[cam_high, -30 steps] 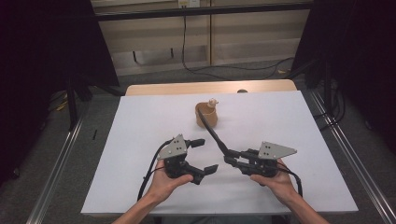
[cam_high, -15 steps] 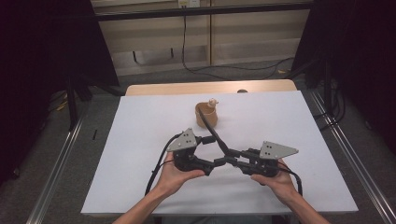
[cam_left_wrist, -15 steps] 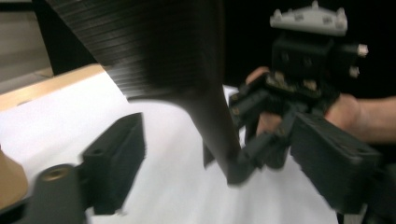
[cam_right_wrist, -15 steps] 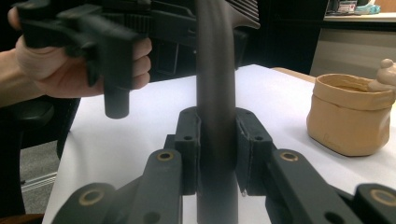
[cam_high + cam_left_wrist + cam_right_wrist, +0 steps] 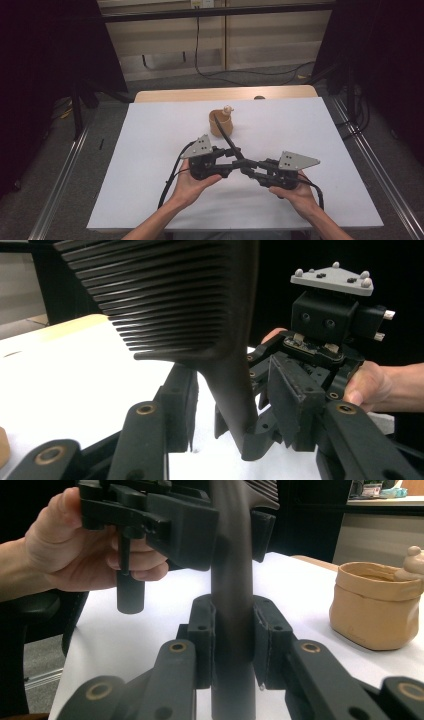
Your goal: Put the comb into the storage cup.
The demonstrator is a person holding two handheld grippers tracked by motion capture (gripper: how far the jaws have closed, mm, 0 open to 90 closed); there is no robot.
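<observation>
A black comb (image 5: 227,137) slants up from the table's middle, its toothed end leaning over a tan cup (image 5: 228,122). My right gripper (image 5: 247,169) is shut on the comb's handle (image 5: 232,580), both pads pressed to it in the right gripper view (image 5: 232,640). My left gripper (image 5: 231,161) meets it from the left and is open. Its jaws straddle the handle (image 5: 235,385) just above the right gripper's hold, with a thin gap on each side. The comb's teeth (image 5: 190,300) tower over the left gripper (image 5: 232,410). The cup (image 5: 372,610) stands beyond the grippers.
A white cover (image 5: 150,150) spreads over the table, with a strip of bare wood (image 5: 225,93) at the far edge. A small pale figure (image 5: 228,108) sits on the cup's rim. Metal rails (image 5: 60,190) run along both sides on the floor.
My left gripper has moved right, from beside the comb to around its handle, close against the right gripper. The right gripper has held the comb nearly still.
</observation>
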